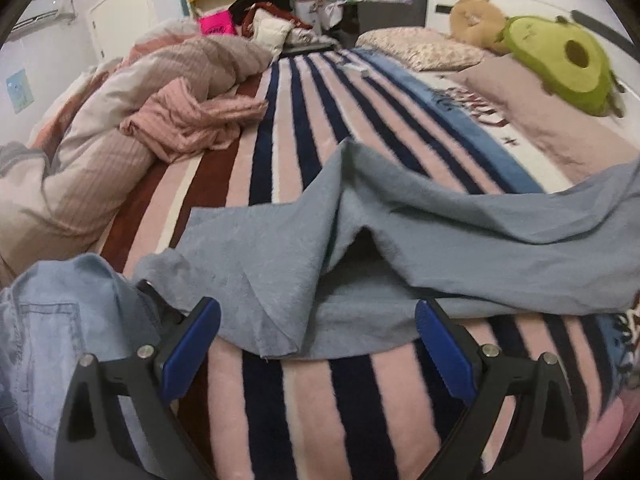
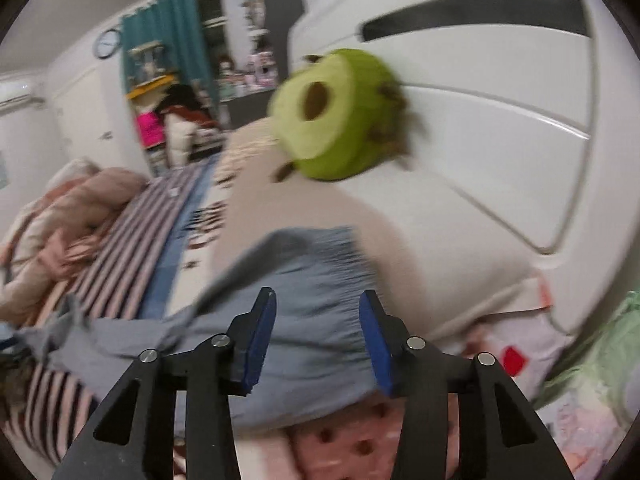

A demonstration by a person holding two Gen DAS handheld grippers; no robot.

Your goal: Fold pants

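Note:
Grey-blue pants [image 1: 420, 232] lie rumpled across the striped blanket [image 1: 320, 400] on the bed. One leg end reaches toward my left gripper [image 1: 318, 344], which is open and empty just short of the hem. In the right wrist view the pants' gathered waist end [image 2: 316, 280] lies by the pillow, right in front of my right gripper [image 2: 318, 336]. That gripper is open, its blue pads [image 2: 260, 344] hovering over the fabric, holding nothing. The right view is blurred.
A denim garment [image 1: 48, 332] lies at the near left. A bunched pink duvet [image 1: 120, 132] fills the left side of the bed. A green avocado plush [image 1: 560, 64] [image 2: 336, 116] and pillows sit by the white headboard [image 2: 480, 120].

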